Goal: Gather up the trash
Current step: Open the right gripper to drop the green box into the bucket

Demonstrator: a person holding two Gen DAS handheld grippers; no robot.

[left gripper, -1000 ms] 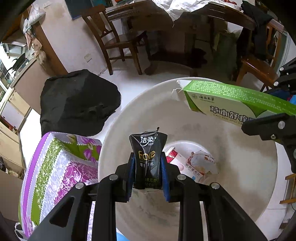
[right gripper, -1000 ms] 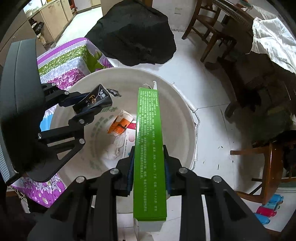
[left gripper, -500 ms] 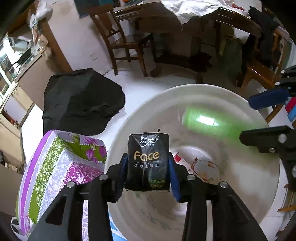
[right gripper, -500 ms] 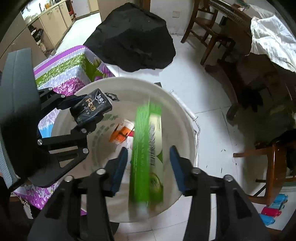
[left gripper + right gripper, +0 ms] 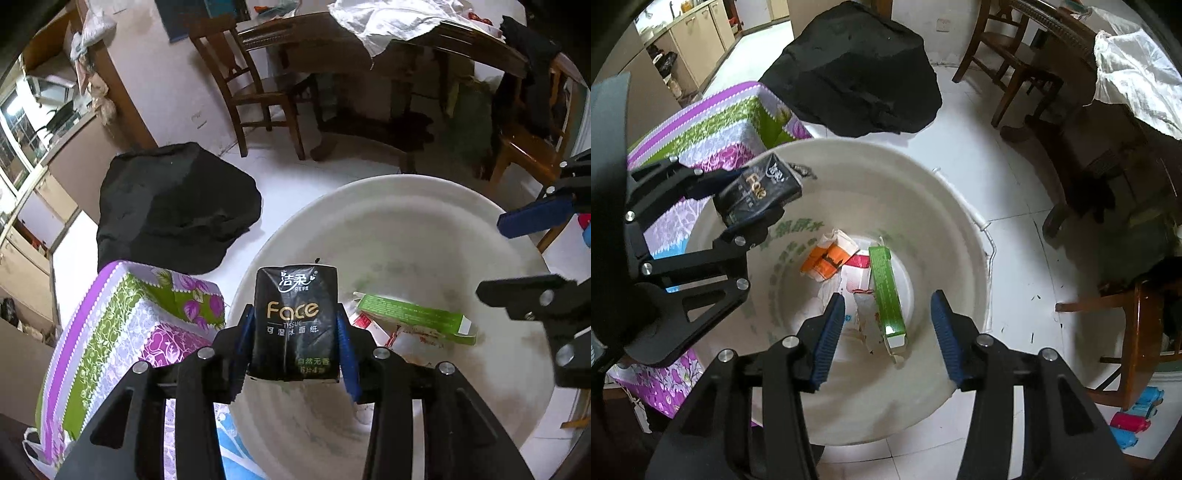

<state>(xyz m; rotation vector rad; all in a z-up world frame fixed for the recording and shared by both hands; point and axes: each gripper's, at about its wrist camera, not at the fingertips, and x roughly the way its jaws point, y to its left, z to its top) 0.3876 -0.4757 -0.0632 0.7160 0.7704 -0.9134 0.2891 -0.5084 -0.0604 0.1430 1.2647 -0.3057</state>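
The left hand-held gripper (image 5: 295, 334) sits over the near-left rim of the white bucket (image 5: 953, 206), its blue pads (image 5: 345, 354) partway apart with the black tissue pack (image 5: 295, 325) standing upright between them; the jaws widened within the last second and have since held steady, and the pack still touches both pads. The right hand-held gripper (image 5: 888, 325) hangs above the bucket's mouth with its jaws standing apart and nothing between them, after letting go within the last second. The green box (image 5: 886, 291) lies on the bucket floor, leaning across the other trash: an orange carton (image 5: 825, 260) and a white and pink packet (image 5: 857, 273).

Open room lies inside the bucket's wide mouth, directly under both grippers. The patterned purple and green cloth (image 5: 122, 332) presses against the bucket's left rim, so that edge is tight. White floor tile (image 5: 1015, 192) is free on the far and right sides. A black heap (image 5: 173, 206) rests on the floor beyond the cloth, apart from the bucket.

The right wrist view shows the bucket's thin wire handle (image 5: 982, 229) along the right rim, green lettering on the inner wall, and small coloured rolls (image 5: 1134, 417) at lower right under a wooden chair (image 5: 1141, 332). The left wrist view alone shows the dark dining table (image 5: 406, 37) with a white cloth (image 5: 388, 22) draped on it, and the pack's printed front
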